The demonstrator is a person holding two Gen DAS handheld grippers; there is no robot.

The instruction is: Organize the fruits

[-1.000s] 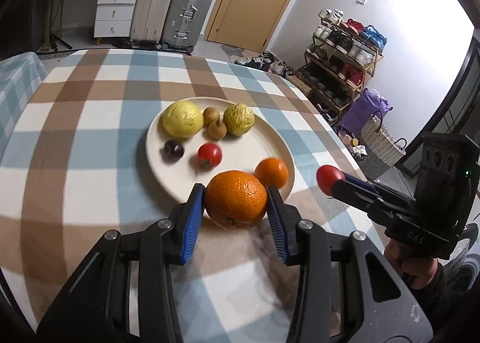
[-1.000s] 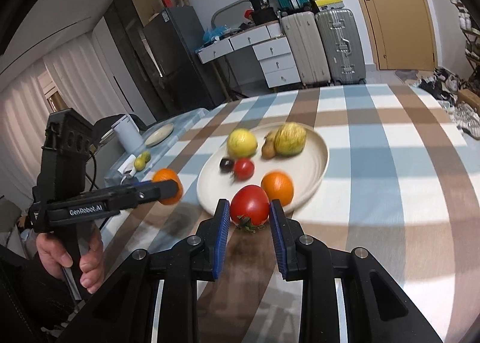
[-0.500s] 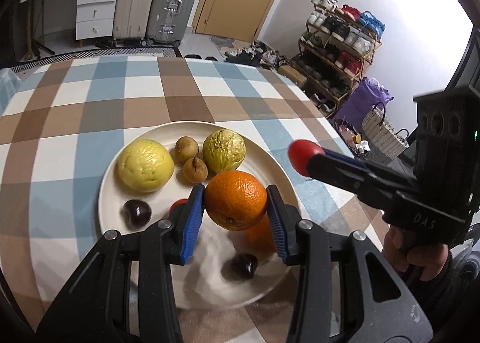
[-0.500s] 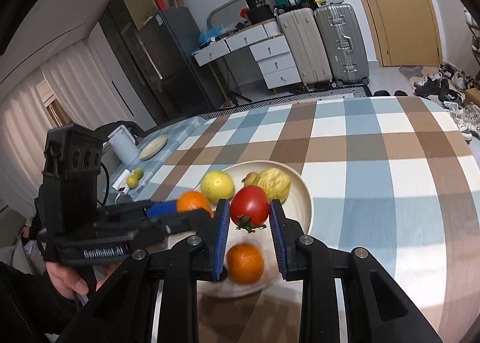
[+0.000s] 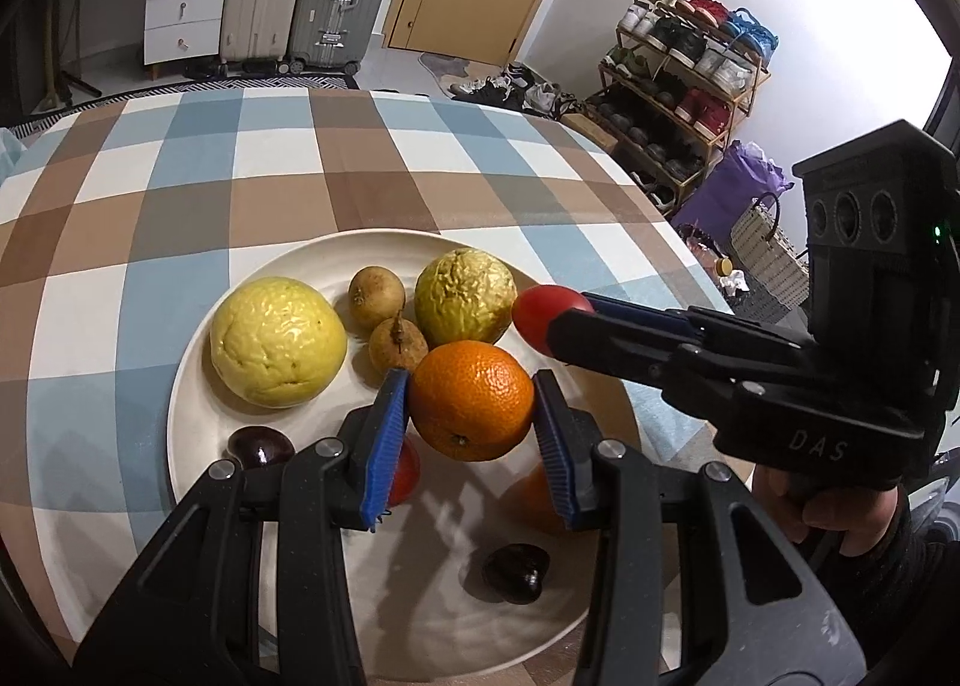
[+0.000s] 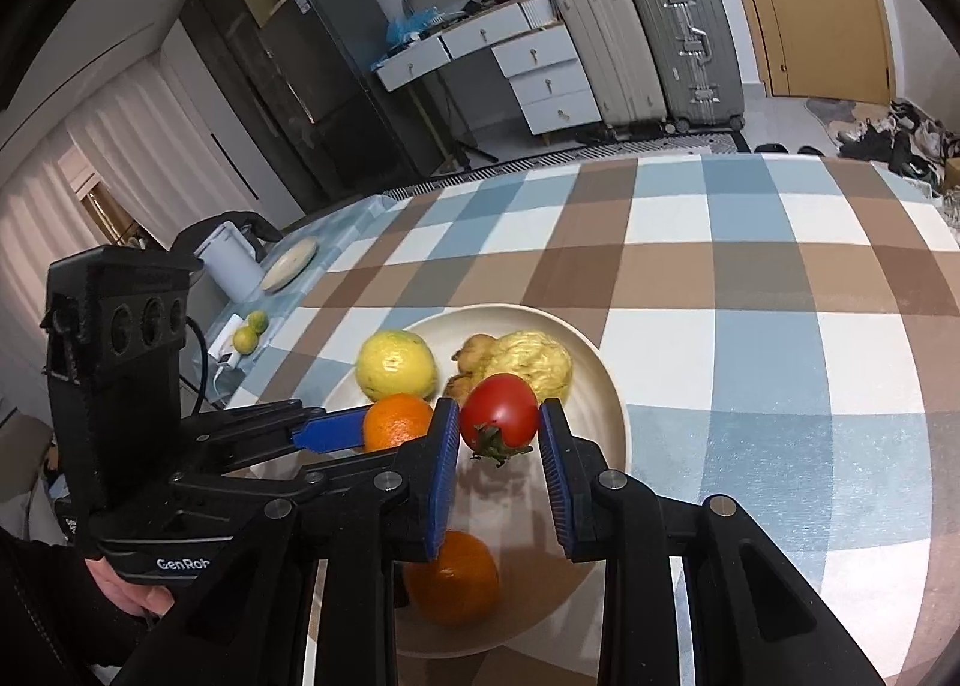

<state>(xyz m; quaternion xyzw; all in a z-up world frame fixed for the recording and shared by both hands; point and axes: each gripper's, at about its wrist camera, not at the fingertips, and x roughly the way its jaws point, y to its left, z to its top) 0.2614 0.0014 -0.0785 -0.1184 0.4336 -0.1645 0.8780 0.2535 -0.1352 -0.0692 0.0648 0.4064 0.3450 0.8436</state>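
Note:
My left gripper [image 5: 471, 410] is shut on an orange [image 5: 472, 402] and holds it above the cream plate [image 5: 192, 386]. My right gripper [image 6: 498, 434] is shut on a red tomato [image 6: 499, 411], also above the plate [image 6: 606, 386]; the tomato shows in the left wrist view [image 5: 540, 314]. On the plate lie a yellow citrus [image 5: 277, 339], a wrinkled yellow-green fruit [image 5: 465, 296], two small brown fruits [image 5: 377, 296], two dark cherries [image 5: 261, 444], another orange [image 6: 451, 577] and a small red tomato [image 5: 403, 471], partly hidden.
The plate sits on a table with a blue, brown and white checked cloth [image 5: 270, 158]. At the table's left edge stand a white kettle [image 6: 231, 260], a small plate [image 6: 289, 264] and two limes [image 6: 249, 332]. Suitcases, drawers and a shoe rack stand beyond.
Both grippers have moved forward from the table's near edge to over the plate, each still holding its fruit. The right gripper's tomato now hangs close beside the orange in the left gripper.

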